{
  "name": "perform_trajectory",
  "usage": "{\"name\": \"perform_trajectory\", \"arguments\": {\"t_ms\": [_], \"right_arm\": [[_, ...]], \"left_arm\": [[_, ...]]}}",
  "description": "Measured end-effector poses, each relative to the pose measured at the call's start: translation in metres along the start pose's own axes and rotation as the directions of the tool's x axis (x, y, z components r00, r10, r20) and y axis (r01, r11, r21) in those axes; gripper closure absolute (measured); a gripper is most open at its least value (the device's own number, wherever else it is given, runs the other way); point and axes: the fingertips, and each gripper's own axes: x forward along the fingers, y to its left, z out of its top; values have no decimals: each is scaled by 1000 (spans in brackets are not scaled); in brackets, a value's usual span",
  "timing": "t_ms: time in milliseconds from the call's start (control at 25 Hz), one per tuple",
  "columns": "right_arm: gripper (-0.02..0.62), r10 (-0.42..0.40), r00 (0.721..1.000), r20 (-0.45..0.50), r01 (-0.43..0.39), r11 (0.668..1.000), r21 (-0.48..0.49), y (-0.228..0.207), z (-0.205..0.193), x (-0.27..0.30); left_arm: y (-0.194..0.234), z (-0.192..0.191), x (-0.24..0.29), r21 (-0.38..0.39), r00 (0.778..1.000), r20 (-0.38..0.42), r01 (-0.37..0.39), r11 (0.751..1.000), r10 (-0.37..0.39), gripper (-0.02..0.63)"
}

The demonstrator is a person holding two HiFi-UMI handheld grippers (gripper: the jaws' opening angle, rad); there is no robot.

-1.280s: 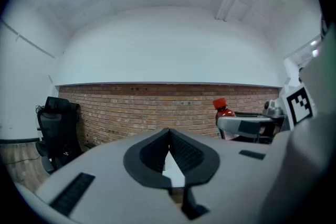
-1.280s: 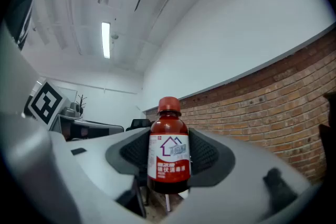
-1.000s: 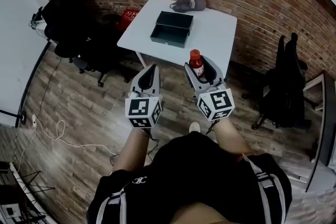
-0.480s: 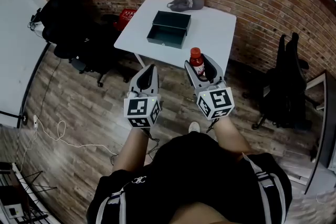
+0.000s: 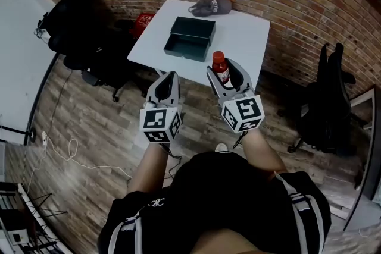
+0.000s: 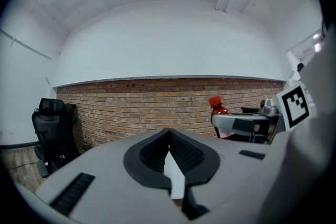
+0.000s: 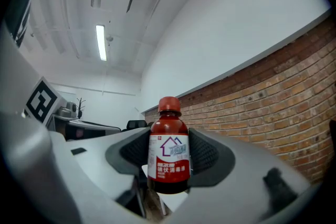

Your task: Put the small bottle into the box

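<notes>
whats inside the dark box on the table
Nothing shows inside the open box, only its dark floor. The near wall may hide a strip of that floor. The small bottle is held in the right gripper.

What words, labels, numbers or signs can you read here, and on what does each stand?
Small bottle: white label with a house logo; Chinese characters on its red band, seemingly "碘伏消毒液"; finer print blurred.
Cap on the table: pale lettering, too small to read.
Left gripper and right gripper: cubes carry square black-and-white markers, no words.
Shorts: small white logo, unreadable.
</notes>
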Motion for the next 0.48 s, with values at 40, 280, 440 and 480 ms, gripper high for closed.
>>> {"name": "perform_trajectory", "arguments": {"t_ms": [40,280,440,480], "right_arm": [[370,8,1000,0,-8,1000,1,-4,-1,4],[370,82,997,-5,-82,997,-16,-12,1,33],[370,124,992,-16,-124,992,-37,-17,1,41],[370,125,992,-16,-125,991,-38,-20,2,41]], "left_arm": [[0,0,4,0,1000,0,-6,1000,6,592],[14,1,26,-22,998,2,-69,997,69,592],[21,1,37,-53,995,11,-103,993,104,592],[21,3,40,-54,994,14,-105,993,106,592]]}}
